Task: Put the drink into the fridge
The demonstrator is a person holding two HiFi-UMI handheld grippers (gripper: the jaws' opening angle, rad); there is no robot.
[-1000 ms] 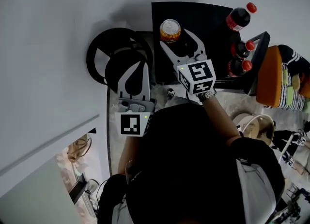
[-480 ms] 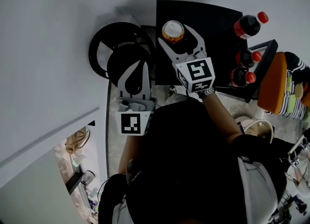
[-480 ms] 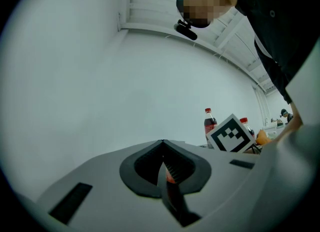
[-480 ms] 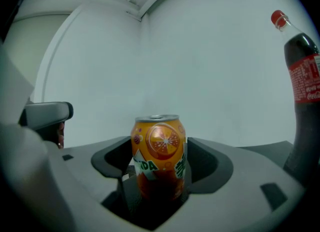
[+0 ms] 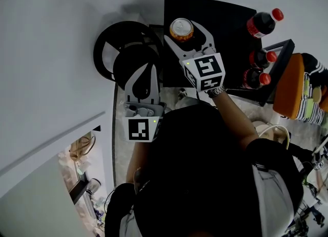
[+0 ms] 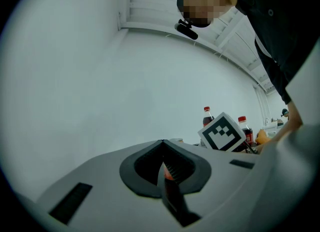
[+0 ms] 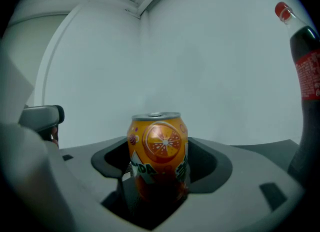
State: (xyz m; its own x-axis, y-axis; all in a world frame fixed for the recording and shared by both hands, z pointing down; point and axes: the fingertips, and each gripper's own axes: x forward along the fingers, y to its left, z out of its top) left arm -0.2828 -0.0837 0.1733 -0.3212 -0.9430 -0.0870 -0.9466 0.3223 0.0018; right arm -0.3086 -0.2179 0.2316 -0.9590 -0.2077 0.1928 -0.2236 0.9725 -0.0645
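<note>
Right fingers (image 5: 177,50) newly wider round can (image 5: 181,29)

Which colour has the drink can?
The can is orange; the right gripper view shows it best.

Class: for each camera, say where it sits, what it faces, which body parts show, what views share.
Head view: on the head, facing down at the orange can; arms, torso show.
Left gripper view: on left gripper, jaws shut, facing a white wall; torso above.
Right gripper view: on right gripper, jaws just opening, can between them; no torso.
All share cola bottles.
</note>
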